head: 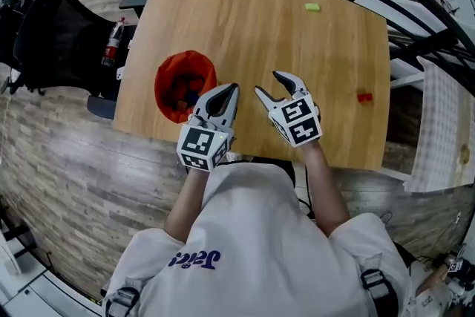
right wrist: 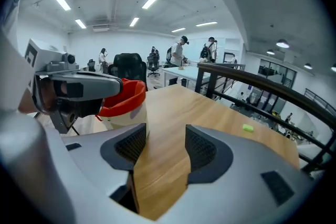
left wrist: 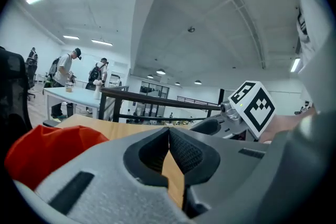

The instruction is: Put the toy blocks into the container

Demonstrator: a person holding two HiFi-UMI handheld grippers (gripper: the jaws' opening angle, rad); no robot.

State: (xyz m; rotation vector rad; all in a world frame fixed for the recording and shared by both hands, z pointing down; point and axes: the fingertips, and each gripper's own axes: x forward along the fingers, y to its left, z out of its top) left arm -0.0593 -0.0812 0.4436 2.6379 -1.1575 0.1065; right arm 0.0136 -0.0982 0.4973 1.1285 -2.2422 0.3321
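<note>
A red-lined container (head: 185, 85) with several blocks inside stands at the wooden table's (head: 252, 18) near left. My left gripper (head: 233, 90) hovers just right of it, jaws shut and holding nothing. In the left gripper view the tips (left wrist: 169, 132) meet, and the container (left wrist: 47, 149) sits low on the left. My right gripper (head: 266, 82) stands open and empty beside the left one. A green block (head: 312, 7) lies far back on the table and a red block (head: 364, 96) near the right edge. The right gripper view (right wrist: 165, 139) shows the container (right wrist: 123, 97) at left and the green block (right wrist: 248, 127) far right.
A black office chair (head: 63, 41) stands left of the table. A dark railing (right wrist: 262, 86) runs behind the table's far edge. People stand at a white desk (left wrist: 71, 94) in the background. The near table edge lies just under both grippers.
</note>
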